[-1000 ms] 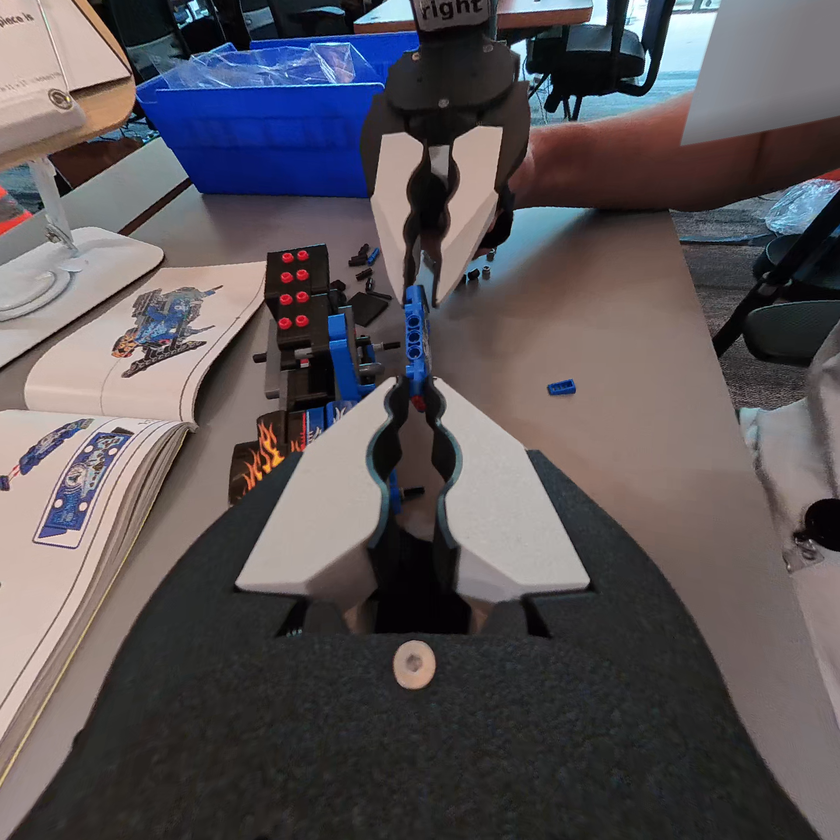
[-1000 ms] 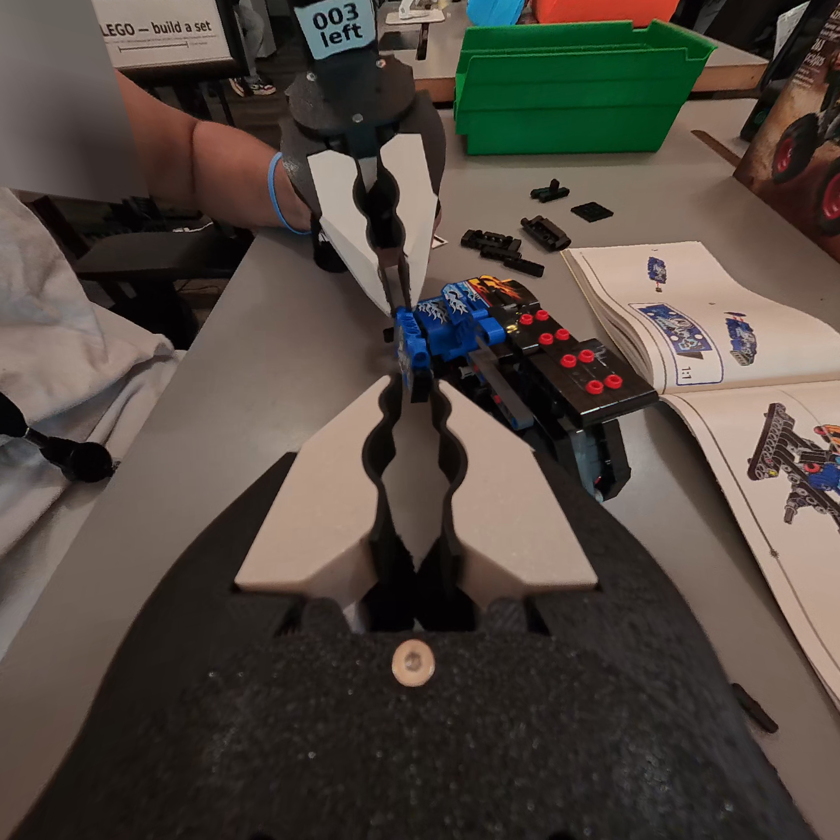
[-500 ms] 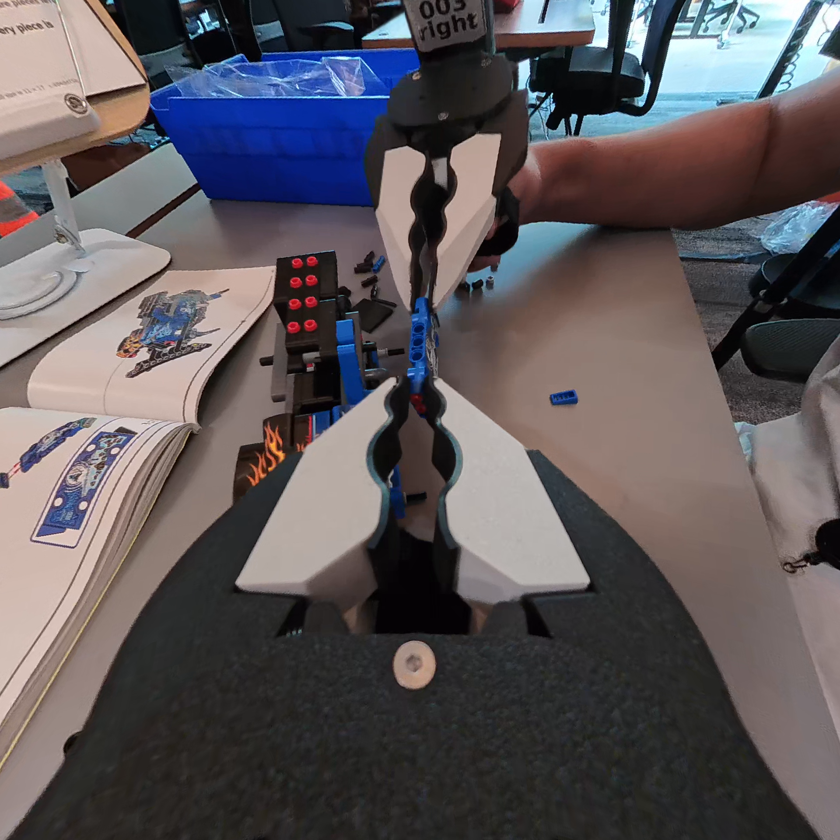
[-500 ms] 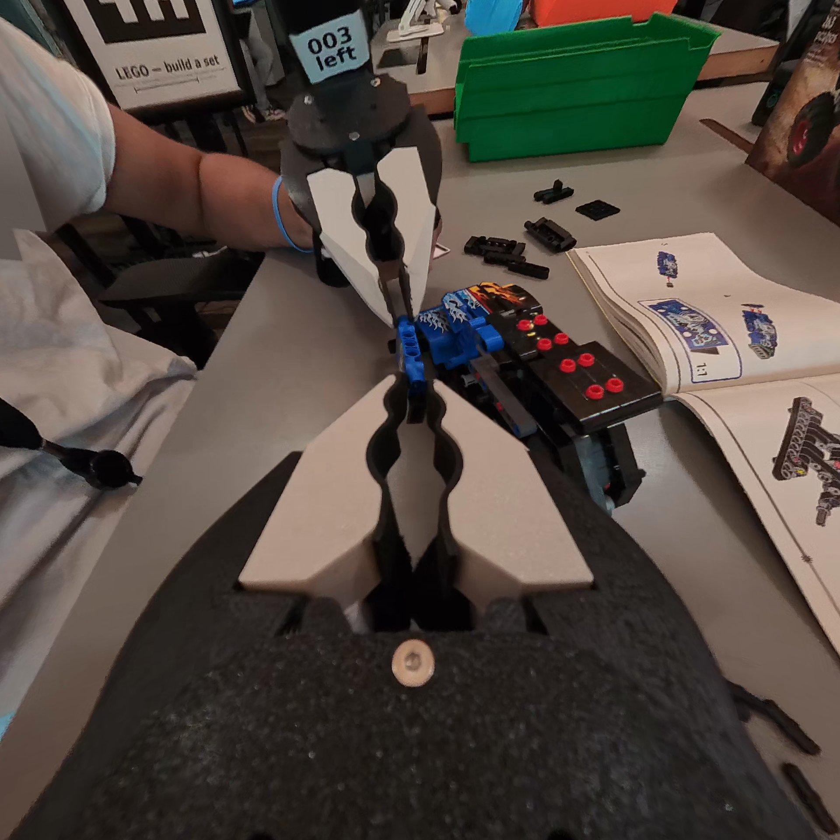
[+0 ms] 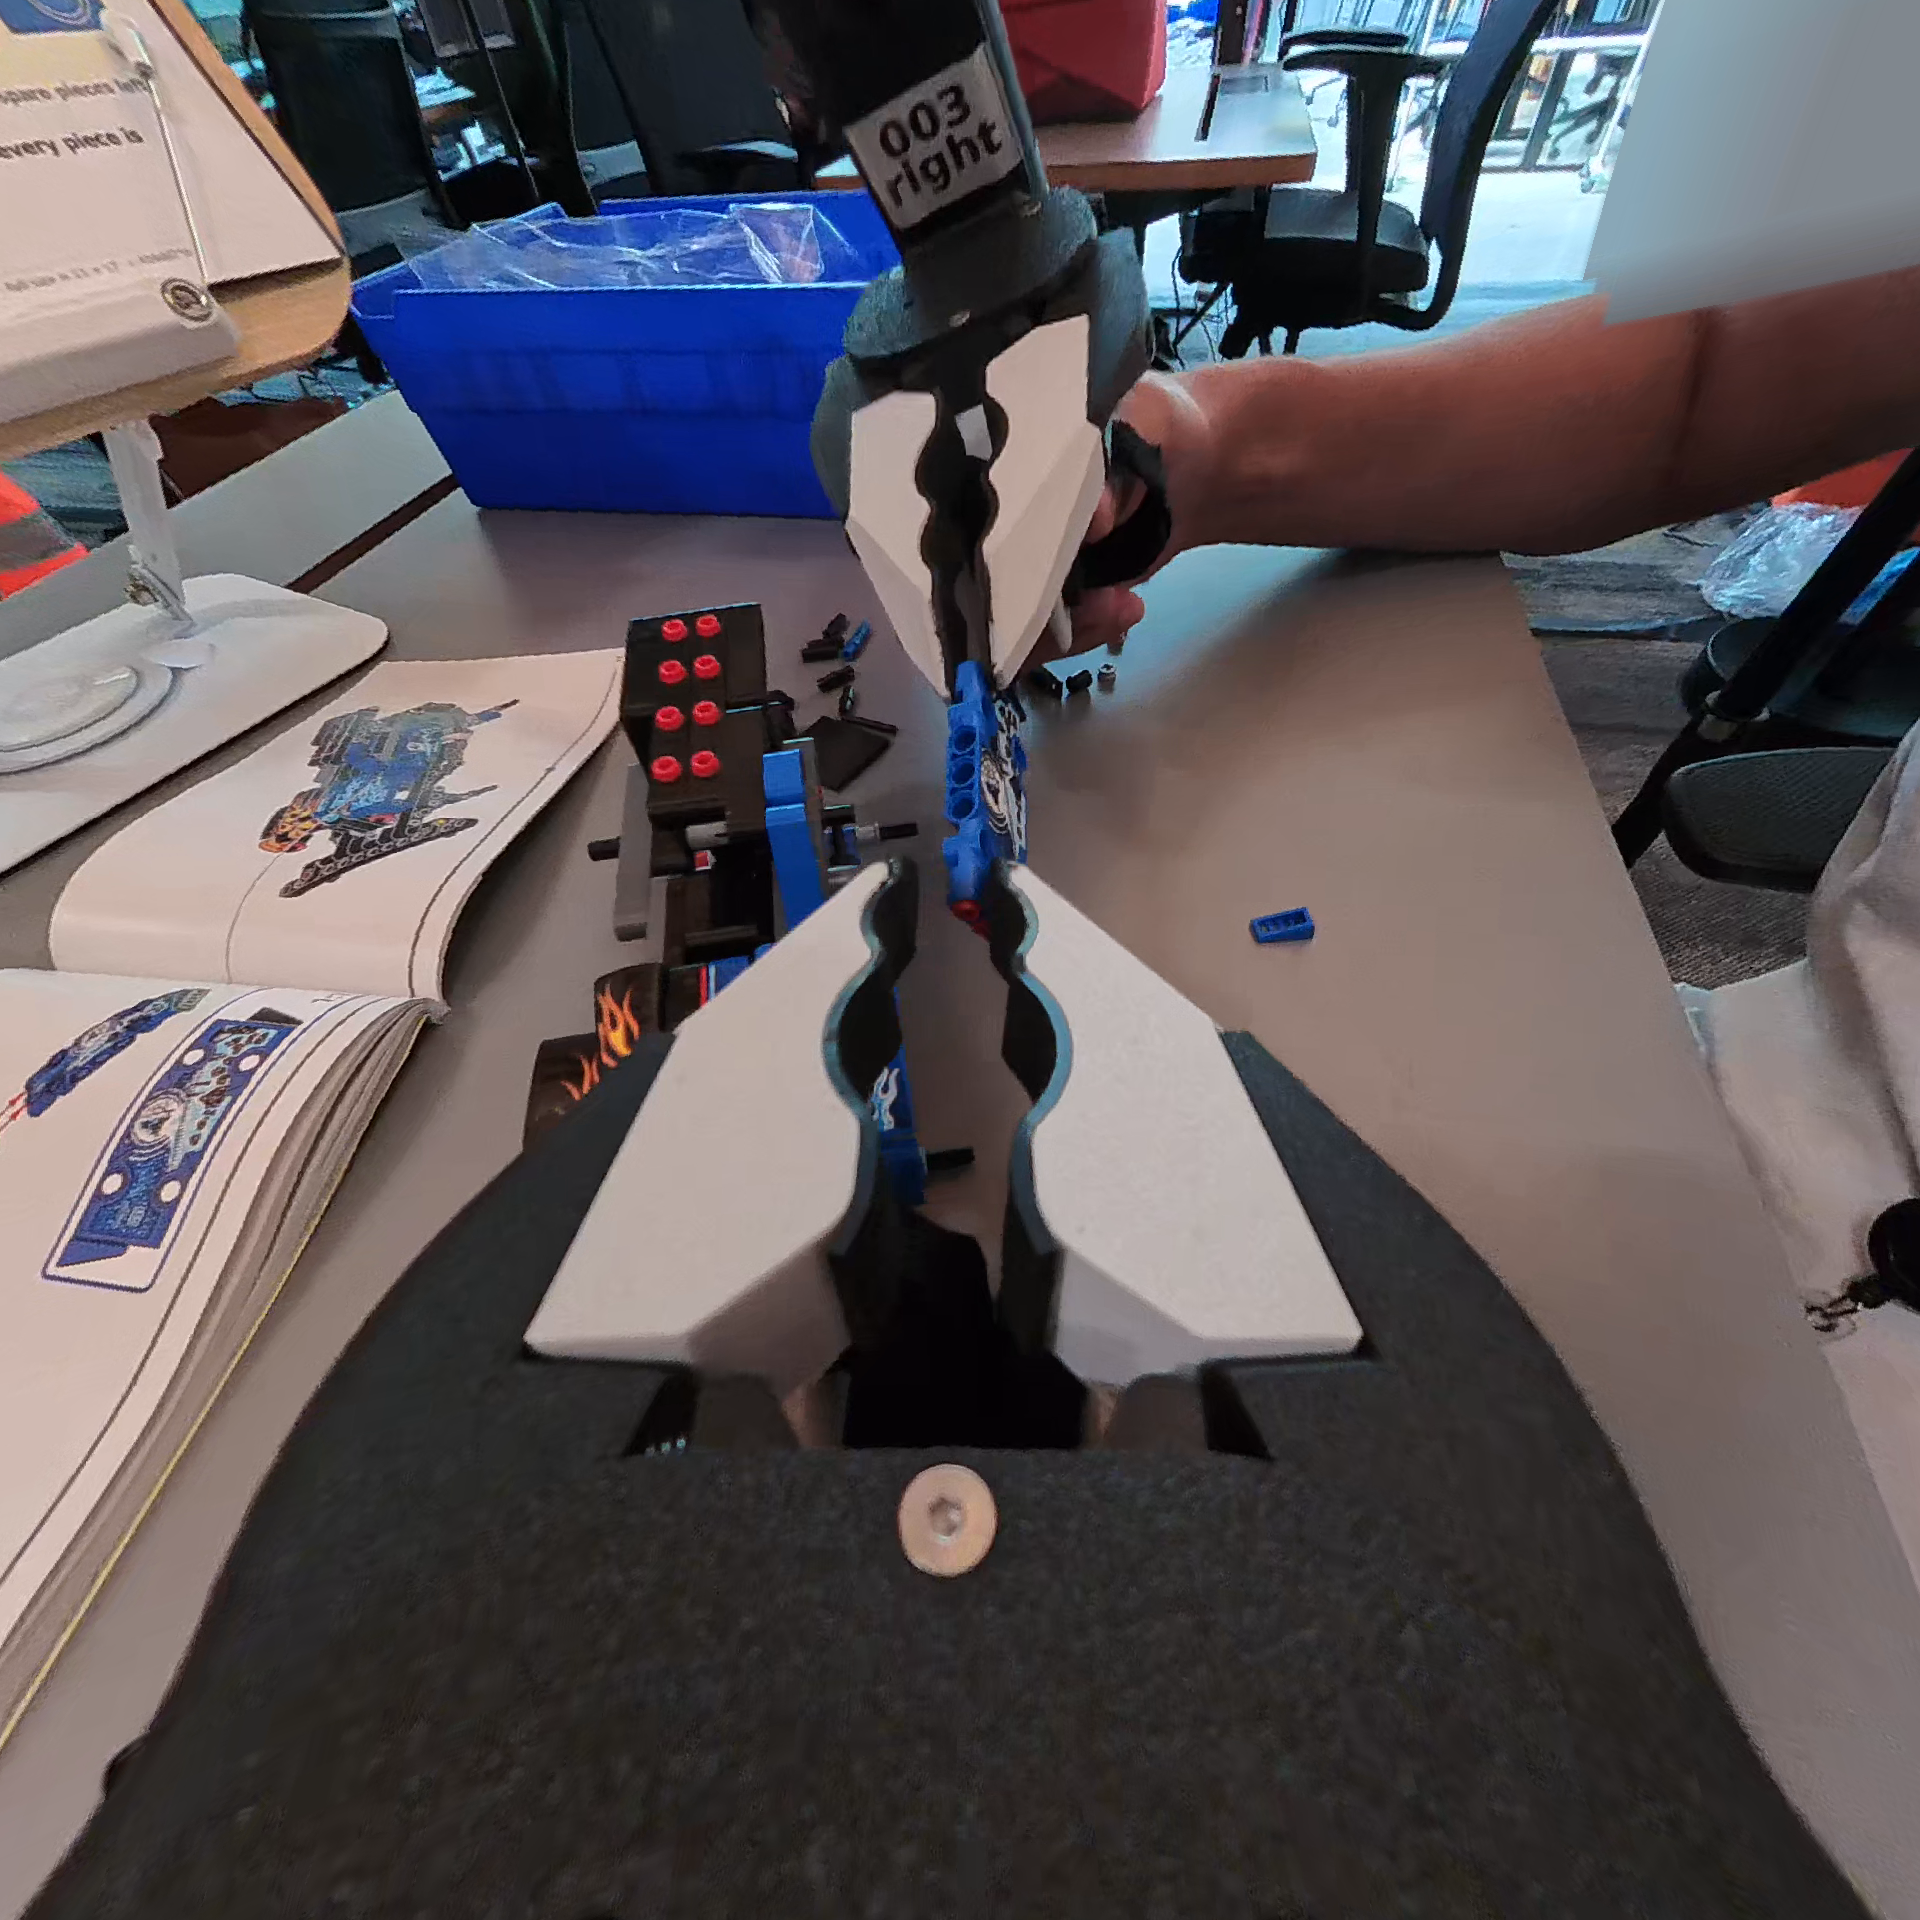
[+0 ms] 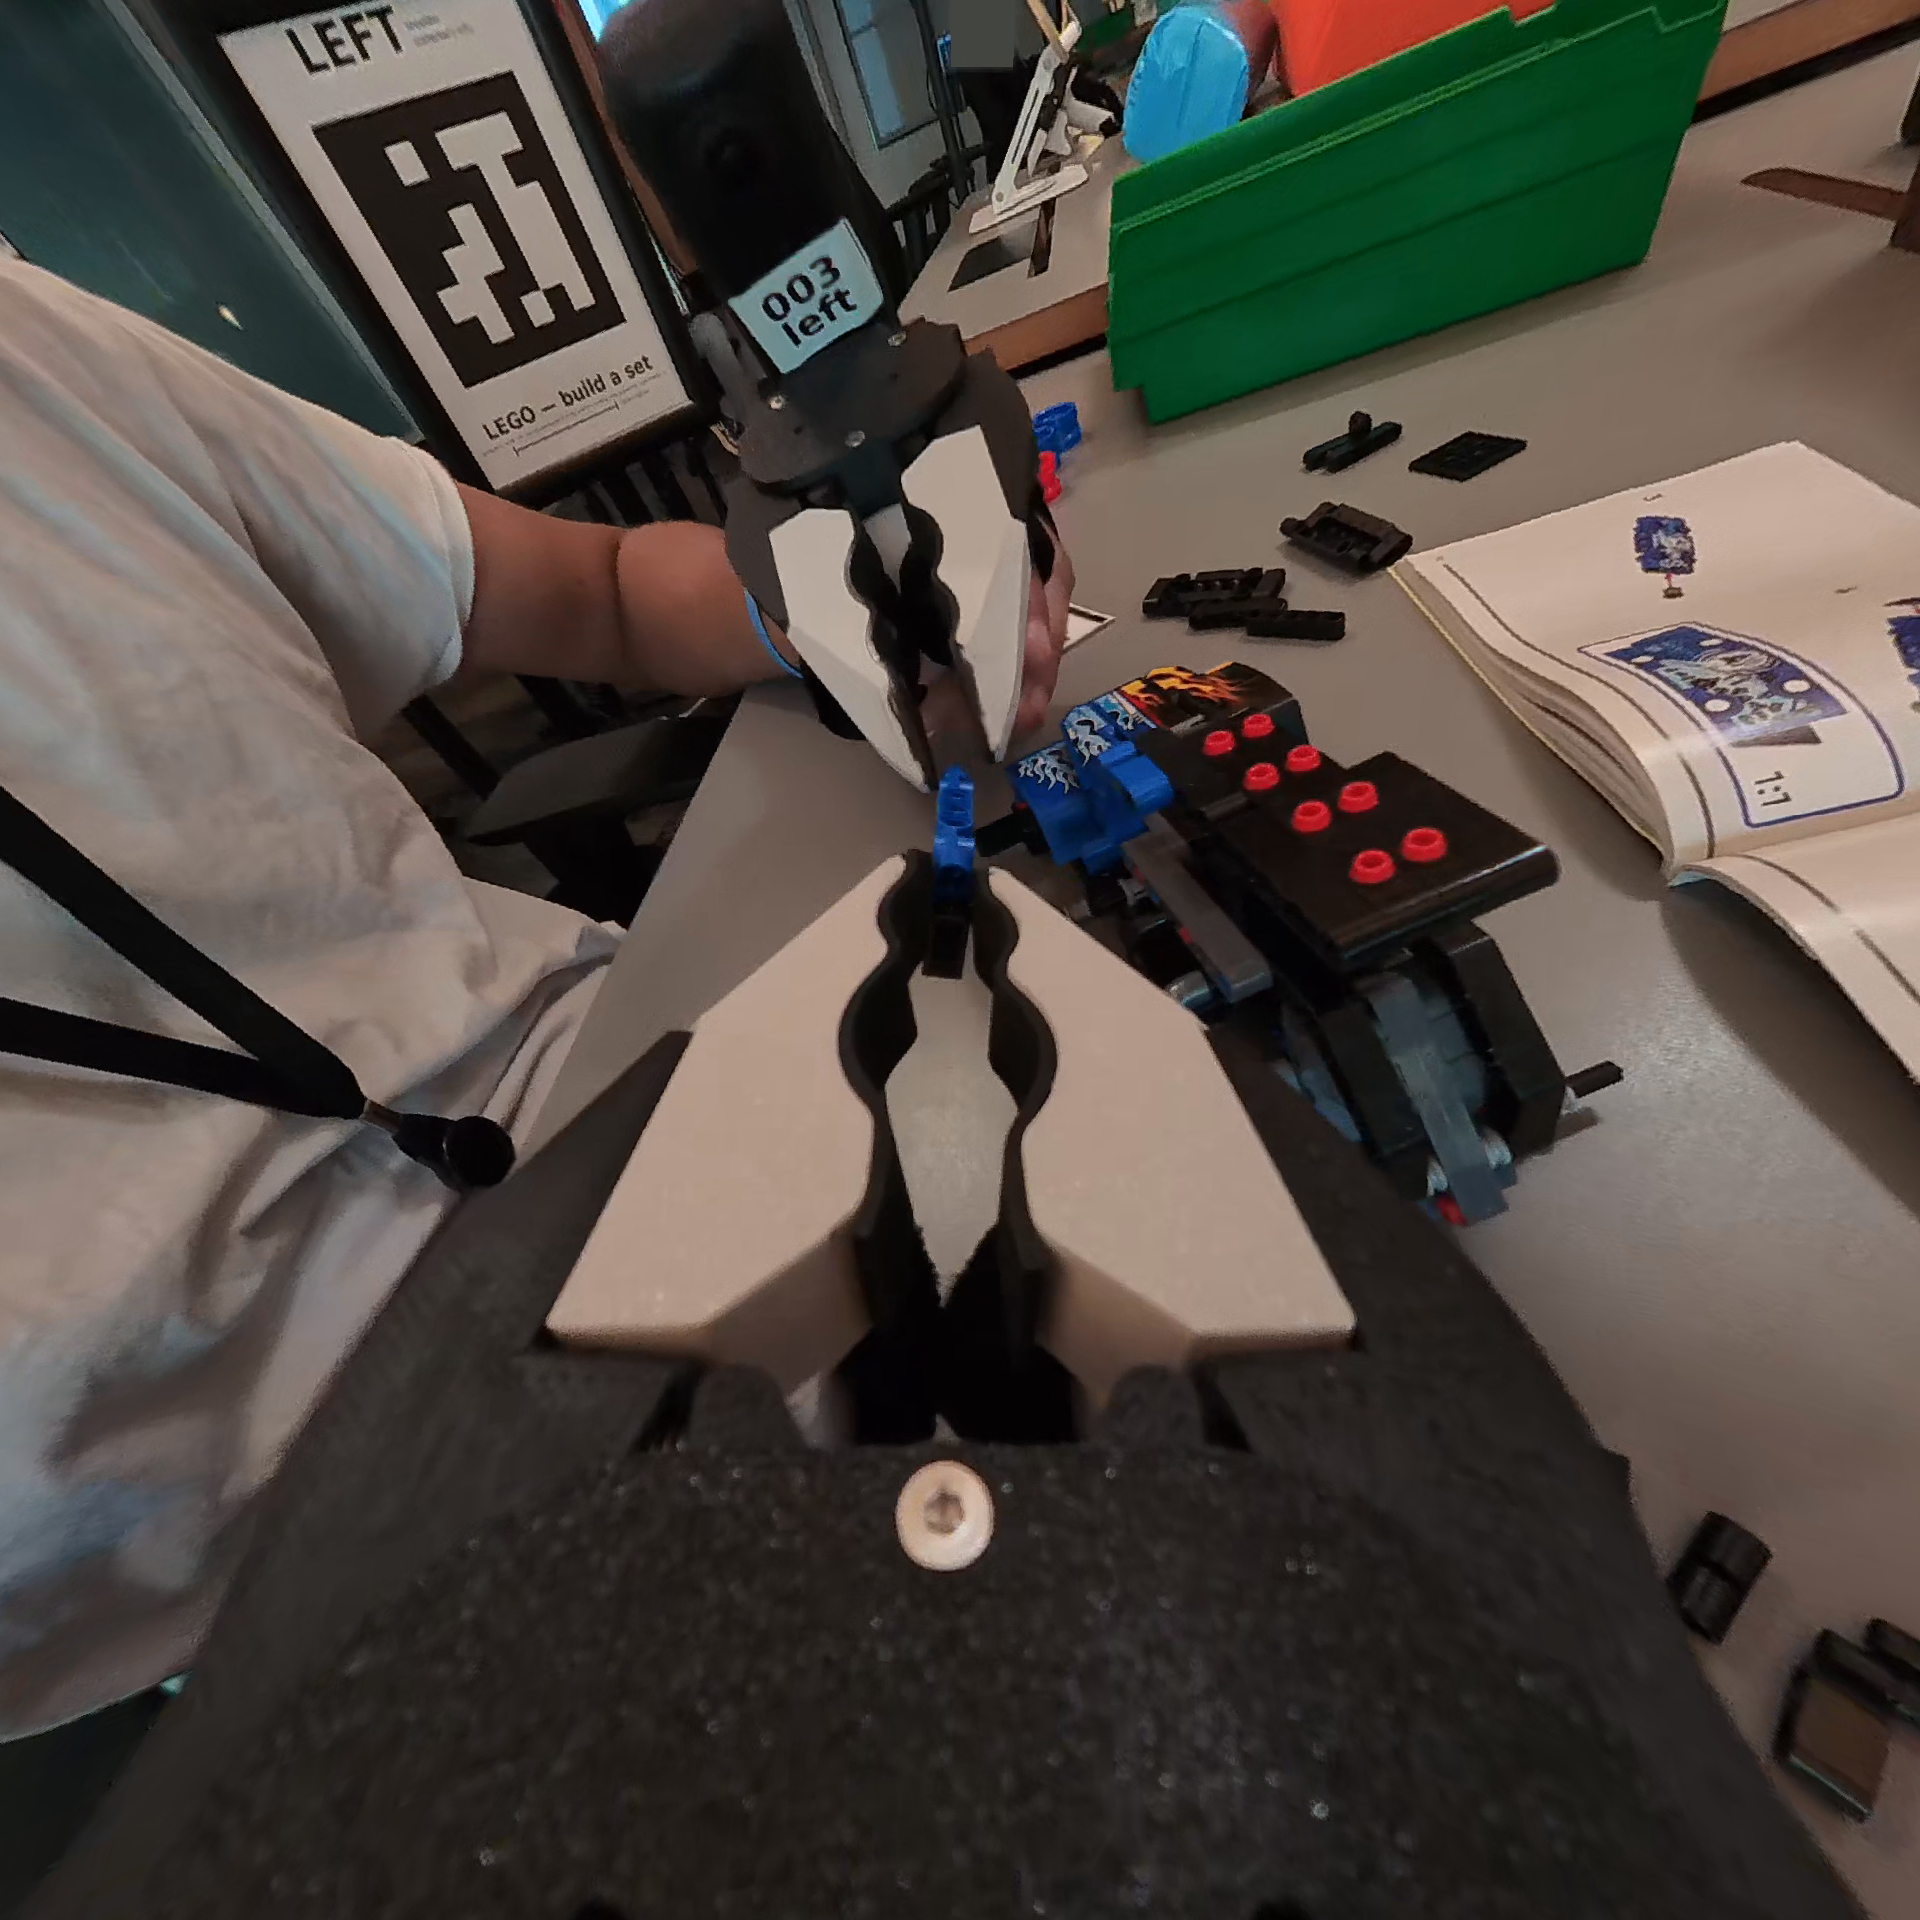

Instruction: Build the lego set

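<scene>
Both grippers — left (image 5: 954, 883), right (image 6: 948, 883) — clamp opposite ends of the blue beam (image 5: 982, 779), jaws nearly closed.

Left gripper (image 5: 951, 883): body w/ coarse, grainy matt black foam-like skin; fingers (image 5: 727, 1132) matt pale plastic, fine sandy texture, dark wavy rubbery-looking inner pads; bright metal screw (image 5: 945, 1519) at centre. Right gripper (image 6: 945, 883) same finish. Blue beam (image 5: 982, 779) btwn them: glossy hard plastic w/ printed sticker face. Lego model (image 6: 1340, 894): shiny black plastic plates, red studs, smooth grey parts. Counter (image 5: 1351, 790): smooth matt grey laminate, soft sheen. Instruction booklet (image 5: 177, 1174): semi-gloss paper, colour print. Blue bin (image 5: 623, 416): moulded plastic, clear crinkly film inside. Green bin (image 6: 1403, 208): smooth plastic. Shirt (image 6: 208, 727): soft pale cloth.
</scene>
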`<state>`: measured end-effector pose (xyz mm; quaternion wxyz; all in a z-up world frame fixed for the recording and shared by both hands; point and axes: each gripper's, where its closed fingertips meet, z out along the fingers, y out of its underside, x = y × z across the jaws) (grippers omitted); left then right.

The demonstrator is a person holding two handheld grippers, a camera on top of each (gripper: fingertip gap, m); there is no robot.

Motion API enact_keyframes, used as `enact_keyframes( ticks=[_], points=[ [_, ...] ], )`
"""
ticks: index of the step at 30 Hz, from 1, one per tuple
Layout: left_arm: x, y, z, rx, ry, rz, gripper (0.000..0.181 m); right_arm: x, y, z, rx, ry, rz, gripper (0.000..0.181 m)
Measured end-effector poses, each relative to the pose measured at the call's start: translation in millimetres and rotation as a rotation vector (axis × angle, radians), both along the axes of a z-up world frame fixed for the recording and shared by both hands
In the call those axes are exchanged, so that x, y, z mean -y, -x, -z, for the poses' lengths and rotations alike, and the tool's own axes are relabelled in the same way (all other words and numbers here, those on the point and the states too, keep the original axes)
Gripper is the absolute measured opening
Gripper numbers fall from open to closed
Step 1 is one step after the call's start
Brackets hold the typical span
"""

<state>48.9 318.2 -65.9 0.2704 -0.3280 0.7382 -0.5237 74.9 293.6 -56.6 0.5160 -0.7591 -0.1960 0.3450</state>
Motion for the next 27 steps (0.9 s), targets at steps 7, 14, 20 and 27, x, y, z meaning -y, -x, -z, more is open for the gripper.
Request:
enact_keyframes(
  ticks=[7,14,20,27],
  points=[
    [0,0,8,-0.020,-0.036,-0.001,0.016,2,2,3,0.053,-0.030,-0.013,0.006],
    [1,1,11,-0.045,-0.034,0.017,0.014,3,2,0,0.039,-0.040,-0.021,0.006],
    [5,4,11,-0.035,-0.043,0.037,0.006,3,4,-4,0.030,-0.057,-0.020,0.006],
    [8,9,14,-0.092,-0.028,0.066,0.005,3,7,-4,0.009,-0.046,-0.021,0.006]
  ],
)
